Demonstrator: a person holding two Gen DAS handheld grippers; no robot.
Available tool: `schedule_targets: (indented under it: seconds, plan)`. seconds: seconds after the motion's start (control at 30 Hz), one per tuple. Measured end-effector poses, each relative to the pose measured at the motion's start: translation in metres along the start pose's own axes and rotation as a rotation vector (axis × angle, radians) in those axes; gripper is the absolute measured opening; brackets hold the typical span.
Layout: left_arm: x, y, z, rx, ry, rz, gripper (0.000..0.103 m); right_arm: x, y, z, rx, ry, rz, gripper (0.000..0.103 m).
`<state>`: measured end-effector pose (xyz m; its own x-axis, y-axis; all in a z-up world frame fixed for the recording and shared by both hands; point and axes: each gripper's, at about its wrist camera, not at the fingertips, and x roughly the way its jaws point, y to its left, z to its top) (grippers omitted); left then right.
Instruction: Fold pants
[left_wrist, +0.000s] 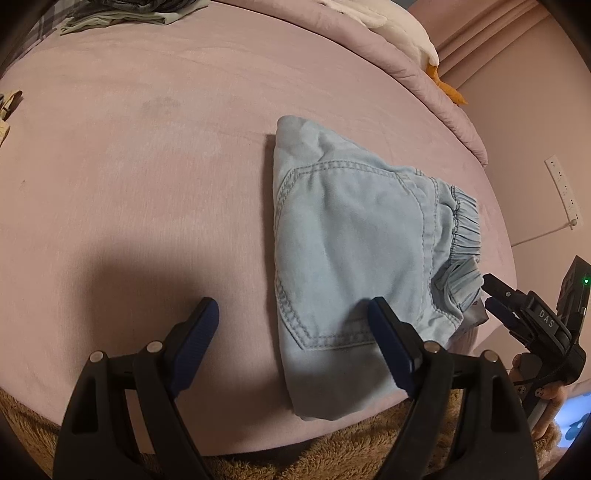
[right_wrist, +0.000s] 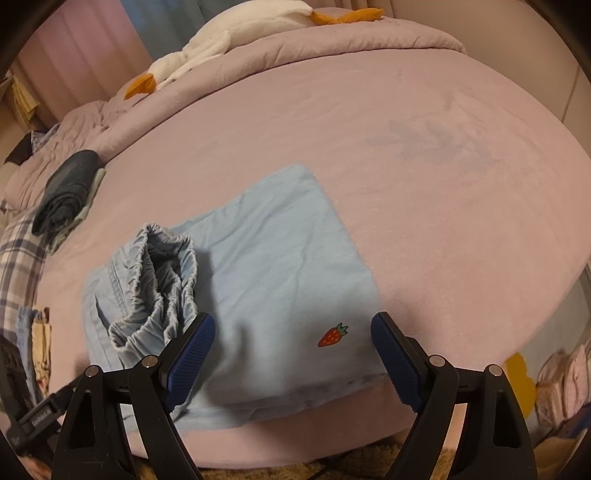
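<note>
Light blue pants (left_wrist: 351, 251) lie folded into a compact stack on the pink bed sheet (left_wrist: 147, 166), near the bed's front edge. Their elastic waistband (right_wrist: 159, 288) bunches up on the left in the right wrist view, and a small strawberry print (right_wrist: 332, 335) shows on the top layer. My left gripper (left_wrist: 291, 317) is open, hovering at the stack's left edge, one finger over the denim and the other over bare sheet. My right gripper (right_wrist: 291, 328) is open wide above the pants (right_wrist: 266, 258), nothing pinched. In the left wrist view, the right gripper (left_wrist: 493, 293) sits by the waistband.
A white stuffed goose (right_wrist: 221, 40) lies on the rolled quilt (right_wrist: 332, 48) at the back. Folded dark clothes (right_wrist: 70, 188) and a plaid cloth (right_wrist: 18, 251) sit on the left. A brown fluffy rug (left_wrist: 332, 454) lies below the bed edge. A wall socket (left_wrist: 561, 188) is on the right.
</note>
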<state>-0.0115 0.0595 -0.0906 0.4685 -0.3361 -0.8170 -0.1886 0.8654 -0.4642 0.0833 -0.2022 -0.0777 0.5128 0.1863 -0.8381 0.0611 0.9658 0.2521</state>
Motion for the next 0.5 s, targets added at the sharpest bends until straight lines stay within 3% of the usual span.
schedule_targets:
  seconds: [0.27,0.5]
  plan:
    - [-0.002,-0.001,-0.002,0.001,0.005,-0.005,0.083,-0.010,0.009,0.003,-0.011,-0.033,0.017,0.086]
    - [-0.003,-0.004,-0.009,0.022,0.016,-0.008,0.083,-0.024,0.016,0.002,-0.028,-0.064,0.093,0.086]
